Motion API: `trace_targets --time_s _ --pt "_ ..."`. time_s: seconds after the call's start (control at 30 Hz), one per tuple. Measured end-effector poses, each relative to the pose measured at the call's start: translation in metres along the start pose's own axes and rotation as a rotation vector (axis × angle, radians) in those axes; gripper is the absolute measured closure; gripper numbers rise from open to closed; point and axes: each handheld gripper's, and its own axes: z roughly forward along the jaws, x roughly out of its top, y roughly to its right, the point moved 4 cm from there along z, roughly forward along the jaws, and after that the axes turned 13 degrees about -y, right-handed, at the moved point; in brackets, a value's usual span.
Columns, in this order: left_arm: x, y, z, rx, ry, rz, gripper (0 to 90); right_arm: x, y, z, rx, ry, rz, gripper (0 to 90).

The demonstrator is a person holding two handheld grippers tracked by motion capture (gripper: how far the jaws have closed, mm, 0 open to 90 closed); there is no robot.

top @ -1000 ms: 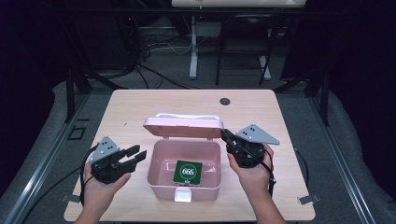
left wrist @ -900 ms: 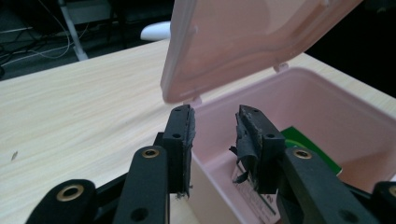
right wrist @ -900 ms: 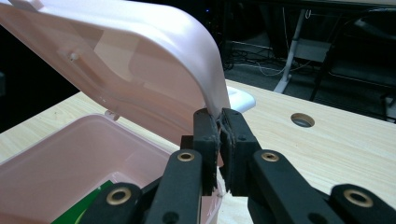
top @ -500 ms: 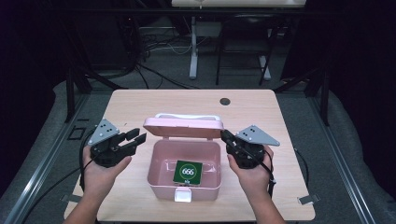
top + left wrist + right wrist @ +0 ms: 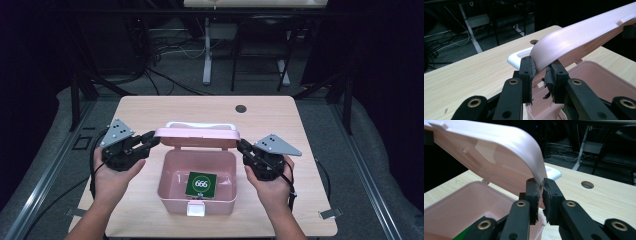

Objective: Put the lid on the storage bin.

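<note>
One pink box [image 5: 197, 200] sits at the near middle of the single wooden table [image 5: 150, 107], holding one green card [image 5: 201, 184] marked 666; its one lid [image 5: 196, 136] is raised over the back edge, with one white handle [image 5: 200, 125] behind it; two grippers flank it: the left gripper [image 5: 541, 72], jaws just closing, clamps the lid's left corner; the right gripper [image 5: 541, 192], jaws easing slightly, pinches its right corner; farther off, one round hole [image 5: 241, 108] marks the tabletop.

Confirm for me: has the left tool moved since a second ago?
Yes. The left tool has gone up and in toward the pink box; its jaws have just been closing and now pinch the lid at its left corner.
</note>
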Motion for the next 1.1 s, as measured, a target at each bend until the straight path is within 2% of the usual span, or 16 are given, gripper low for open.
trace_targets --time_s 0.13,0.53,1.1 --pt "0.002 -0.001 0.001 0.01 -0.006 0.002 76.1 0.002 0.001 -0.006 0.011 0.002 0.001 81.0" --pt "0.003 -0.002 -0.001 -0.002 -0.017 -0.005 76.6 0.008 0.001 -0.021 0.027 -0.001 -0.004 79.0" --pt "0.0 0.001 -0.005 -0.018 -0.02 0.0 76.0 0.01 0.011 -0.028 0.01 0.003 0.023 77.6"
